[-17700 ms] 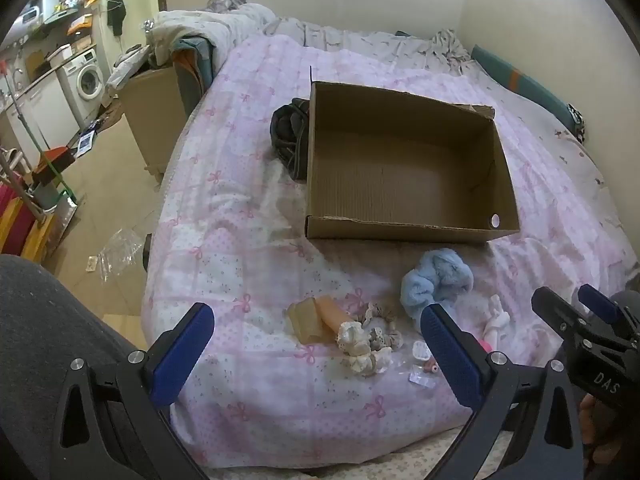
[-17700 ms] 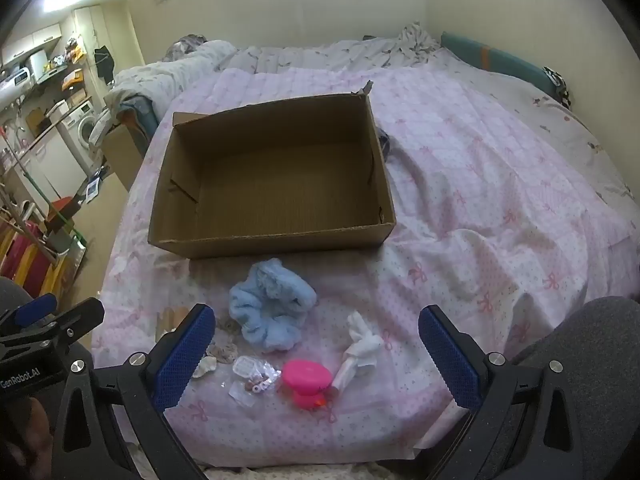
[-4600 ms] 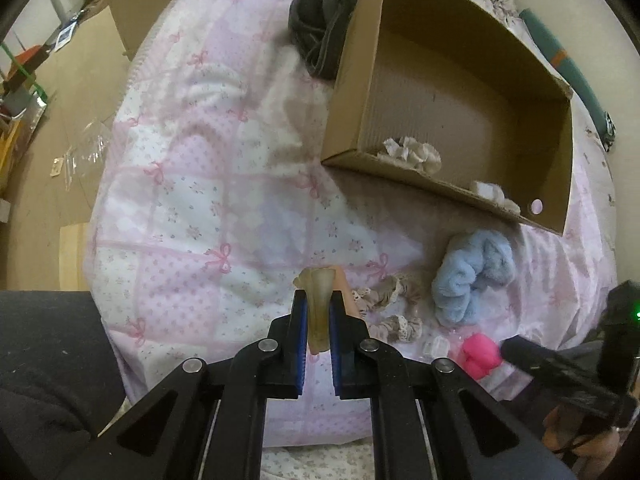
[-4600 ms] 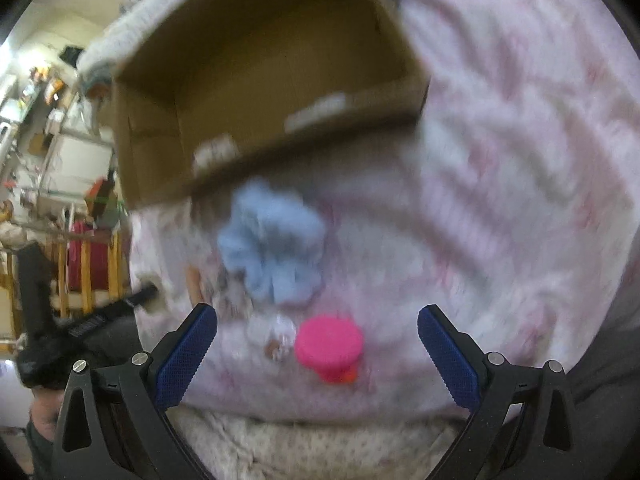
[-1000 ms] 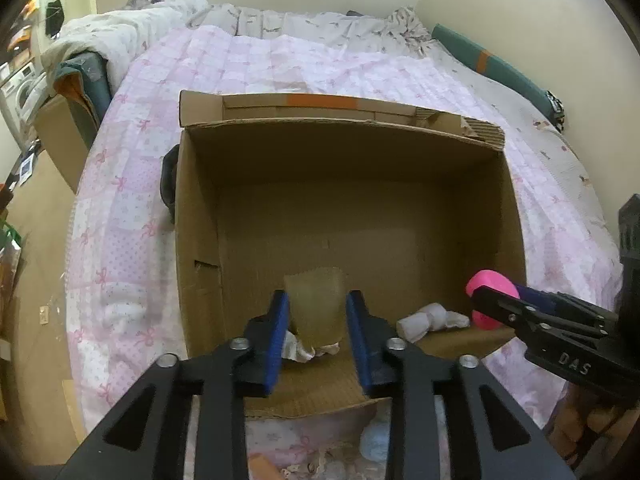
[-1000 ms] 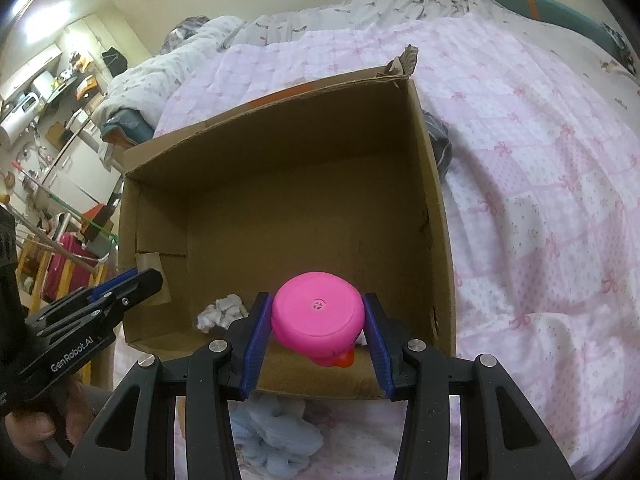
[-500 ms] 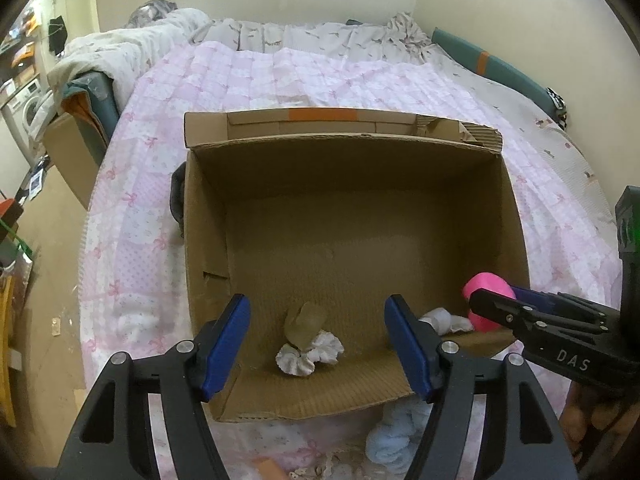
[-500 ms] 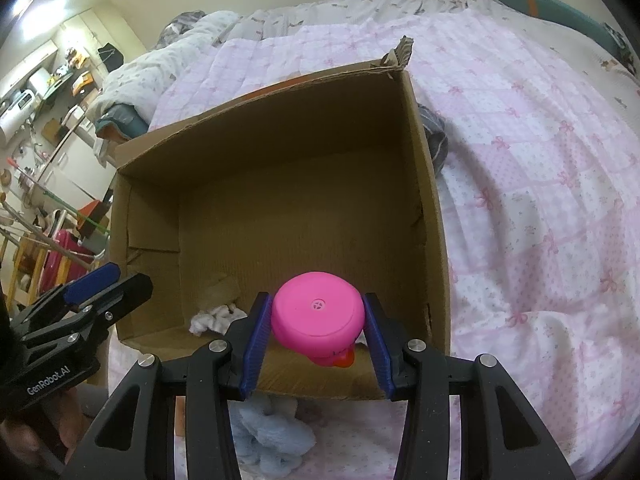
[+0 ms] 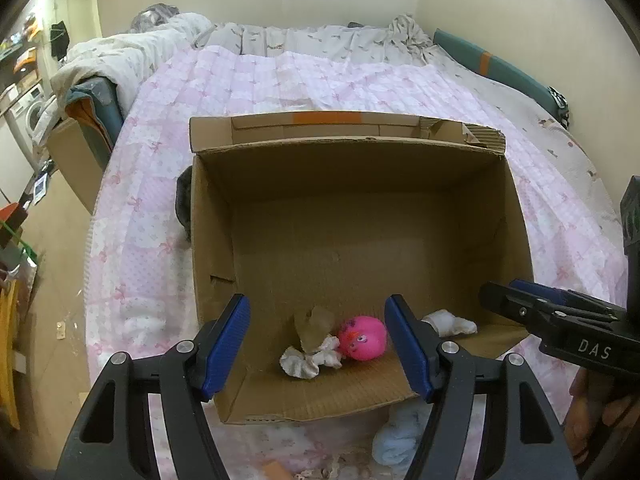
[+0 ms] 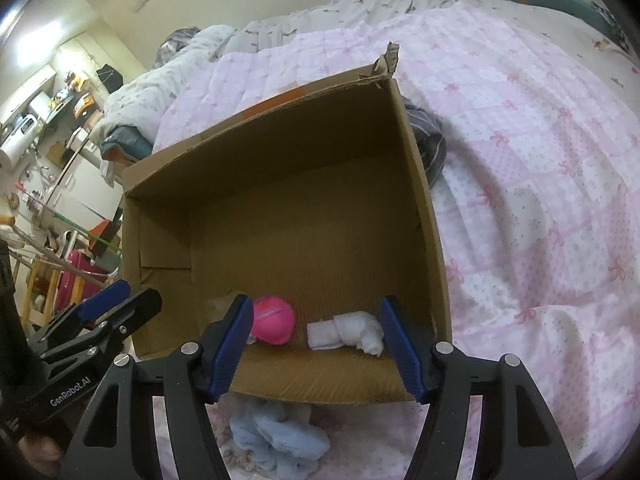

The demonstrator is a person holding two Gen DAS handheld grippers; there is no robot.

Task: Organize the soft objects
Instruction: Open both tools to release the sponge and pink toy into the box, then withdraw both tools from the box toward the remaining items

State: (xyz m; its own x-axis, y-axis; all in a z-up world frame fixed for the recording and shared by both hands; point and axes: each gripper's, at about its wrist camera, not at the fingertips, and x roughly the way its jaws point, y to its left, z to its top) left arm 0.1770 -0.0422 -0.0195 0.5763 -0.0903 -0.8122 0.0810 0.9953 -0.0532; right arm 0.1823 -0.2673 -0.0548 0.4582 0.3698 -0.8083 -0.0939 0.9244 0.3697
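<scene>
An open cardboard box (image 9: 352, 216) (image 10: 296, 184) stands on the pink bed. Inside, near its front wall, lie a pink toy (image 9: 362, 338) (image 10: 273, 325), a tan soft piece (image 9: 314, 322), a cream scrunchie (image 9: 308, 362) and a white cloth roll (image 9: 450, 322) (image 10: 346, 334). My left gripper (image 9: 318, 350) is open and empty above the box's front edge. My right gripper (image 10: 316, 348) is open and empty over the same edge; it also shows in the left wrist view (image 9: 556, 316). A blue fluffy scrunchie (image 9: 400, 436) (image 10: 280, 436) lies on the bed before the box.
A dark garment (image 9: 183, 204) (image 10: 430, 148) lies against the box's side. Small lace items (image 9: 340, 466) lie on the bed by the blue scrunchie. The bed's left edge drops to a floor with a cardboard unit (image 9: 78, 160) and clutter.
My right gripper has opened and the pink toy now lies in the box beside the tan piece. My left gripper stays open above the box.
</scene>
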